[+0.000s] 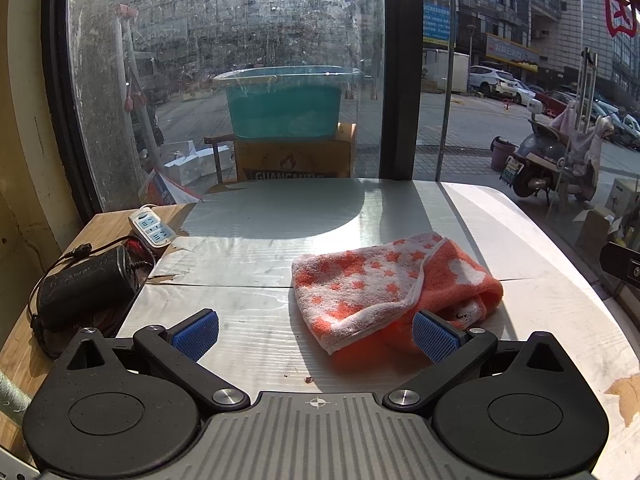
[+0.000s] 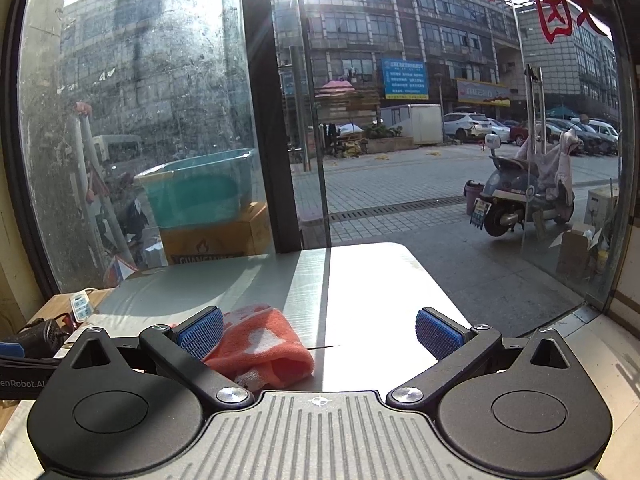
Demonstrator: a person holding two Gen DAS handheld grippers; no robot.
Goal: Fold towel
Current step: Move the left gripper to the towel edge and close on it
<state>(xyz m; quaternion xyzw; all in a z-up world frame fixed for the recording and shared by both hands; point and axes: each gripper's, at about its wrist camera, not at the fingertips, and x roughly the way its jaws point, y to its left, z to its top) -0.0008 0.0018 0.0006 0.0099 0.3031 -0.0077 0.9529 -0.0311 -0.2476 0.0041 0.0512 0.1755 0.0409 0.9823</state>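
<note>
Towel (image 1: pixel 394 290) first: the orange-and-white star-patterned cloth lies bunched and loosely doubled over on the white tabletop (image 1: pixel 260 240), not yet in any neat fold. One flap, pale with orange stars, is turned over the solid orange part, and its hemmed edge runs diagonally toward my near side.

My left claw (image 1: pixel 316 334) is spread wide and holds nothing. From it the towel lies ahead and to the right, with the near corner of the cloth just beside my right-hand pad (image 1: pixel 434 336), possibly brushing it; I cannot tell whether they touch. My right claw (image 2: pixel 320 334) is likewise open and empty. From it the towel (image 2: pixel 264 346) sits low and to the left, its bunched orange end just beside the left pad (image 2: pixel 200 334), partly hidden behind that finger.

So the cloth lies between my two claws, each of them close to one end. Its long axis, as far as the crumpling lets me judge, runs roughly across, from my left side to my right. I judge the left claw better placed for the pale flap's near corner, and the right for the bunched orange end, so the towel can be spread flat before folding.

A power strip (image 1: pixel 152 226) and a black adapter (image 1: pixel 86 284) rest on the wooden surface off to the left, well apart from the towel.
</note>
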